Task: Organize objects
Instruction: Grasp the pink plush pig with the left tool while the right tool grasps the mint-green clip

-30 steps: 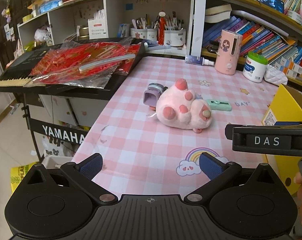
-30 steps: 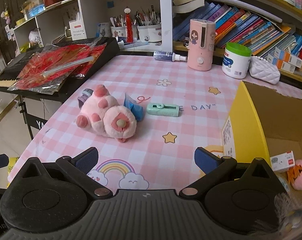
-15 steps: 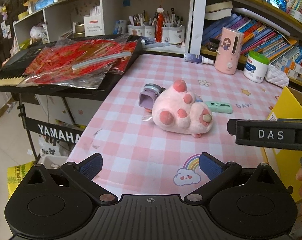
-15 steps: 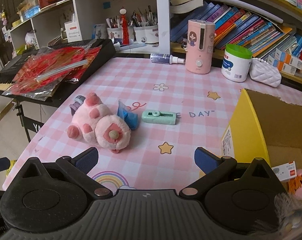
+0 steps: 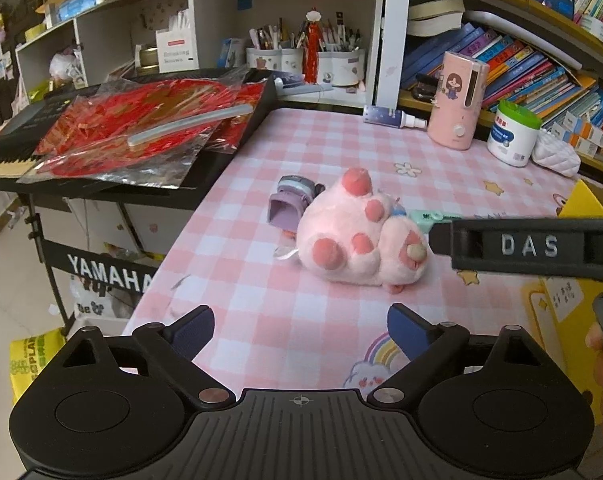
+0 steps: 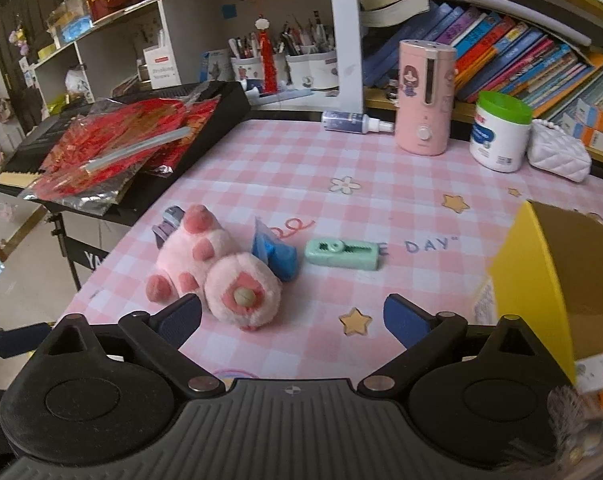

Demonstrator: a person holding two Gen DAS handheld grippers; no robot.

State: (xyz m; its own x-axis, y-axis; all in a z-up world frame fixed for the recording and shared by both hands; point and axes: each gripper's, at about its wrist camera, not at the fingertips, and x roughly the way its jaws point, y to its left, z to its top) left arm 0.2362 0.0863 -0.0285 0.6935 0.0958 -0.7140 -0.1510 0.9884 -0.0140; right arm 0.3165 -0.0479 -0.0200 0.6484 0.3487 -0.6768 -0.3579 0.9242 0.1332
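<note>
Plush of pale pink fur, a round stuffed animal with darker pink paw pads point(image 5: 357, 240), is seen lying on its side on the pink checked worktop point(image 5: 285, 152), near the left edge. It is judged to be light, soft and not fragile; the fur can slip a little, so the rounded body should be taken across its middle, where the stuffing gives way under the pads. A small lilac plastic toy point(image 5: 287, 208) is touching it on the far side, a blue crumpled packet point(image 6: 275, 254) is just beside it, and a mint green flat plastic case point(image 6: 341, 254) lies near. A yellow cardboard box point(image 6: 541, 276) stands at the right.

The left claw point(image 5: 299, 330) is held wide apart and nothing is between its pads. The right claw point(image 6: 293, 316) is also wide apart and empty, with the plush just ahead of its left finger. Both have just been closing slightly.
</note>
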